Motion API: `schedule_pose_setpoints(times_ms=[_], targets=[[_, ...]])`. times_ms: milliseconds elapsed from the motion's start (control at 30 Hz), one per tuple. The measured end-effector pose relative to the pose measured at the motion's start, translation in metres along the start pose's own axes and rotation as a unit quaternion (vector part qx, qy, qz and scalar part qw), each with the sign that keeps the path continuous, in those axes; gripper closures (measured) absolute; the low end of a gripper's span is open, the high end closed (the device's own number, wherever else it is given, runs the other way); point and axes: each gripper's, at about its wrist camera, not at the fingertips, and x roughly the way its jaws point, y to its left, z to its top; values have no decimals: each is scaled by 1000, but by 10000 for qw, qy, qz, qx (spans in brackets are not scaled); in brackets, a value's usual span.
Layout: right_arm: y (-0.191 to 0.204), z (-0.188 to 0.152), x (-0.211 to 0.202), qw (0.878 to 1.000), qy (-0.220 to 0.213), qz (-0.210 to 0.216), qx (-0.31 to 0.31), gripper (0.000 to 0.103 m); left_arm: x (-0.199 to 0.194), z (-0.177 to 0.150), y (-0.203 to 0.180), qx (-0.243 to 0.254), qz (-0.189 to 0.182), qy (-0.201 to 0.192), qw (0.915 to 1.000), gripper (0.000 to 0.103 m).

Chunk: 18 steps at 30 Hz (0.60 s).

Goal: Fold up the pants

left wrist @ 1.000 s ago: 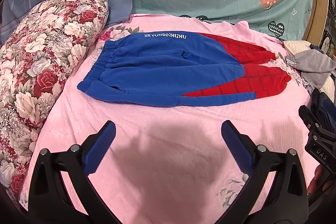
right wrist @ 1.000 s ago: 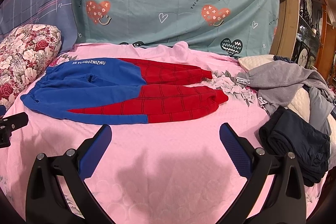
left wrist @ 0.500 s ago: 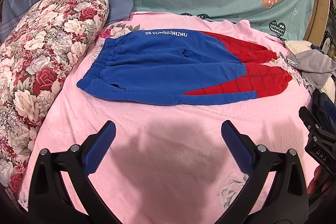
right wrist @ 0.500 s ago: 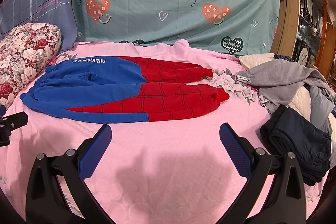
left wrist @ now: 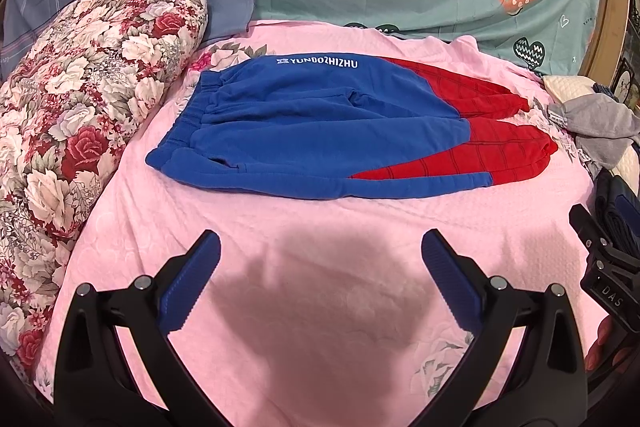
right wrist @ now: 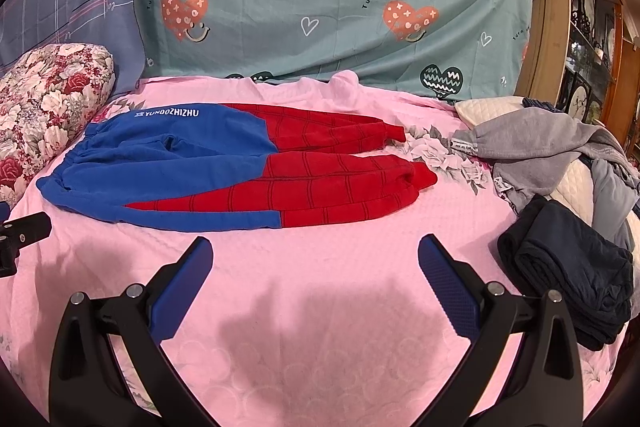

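Blue and red pants [left wrist: 320, 131] lie flat on the pink bedspread [left wrist: 320, 267], waistband to the left, red legs to the right, white lettering along the far edge. They also show in the right wrist view [right wrist: 240, 171]. My left gripper [left wrist: 320, 255] is open and empty, above the bedspread short of the pants' near edge. My right gripper [right wrist: 316, 259] is open and empty, also short of the near edge, nearer the legs. Part of the right gripper [left wrist: 608, 267] shows at the right of the left wrist view.
A floral pillow [left wrist: 80, 131] lies at the left. A grey garment [right wrist: 540, 147] and a folded dark garment [right wrist: 572, 267] lie at the right on the bed. A teal heart-print sheet [right wrist: 320, 7] hangs behind. A wooden cabinet [right wrist: 592, 7] stands at the far right.
Both grippers have drifted slightly; the pants sit a little lower in both views. Nothing was taken hold of.
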Motion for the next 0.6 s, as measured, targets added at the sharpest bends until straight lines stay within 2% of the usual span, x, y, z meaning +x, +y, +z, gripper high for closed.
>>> schedule_pose_setpoints(times_ms=[600], targets=[[1, 2, 6, 10000, 61, 5, -13, 1, 4, 5, -5, 55, -9, 47, 10000, 2]])
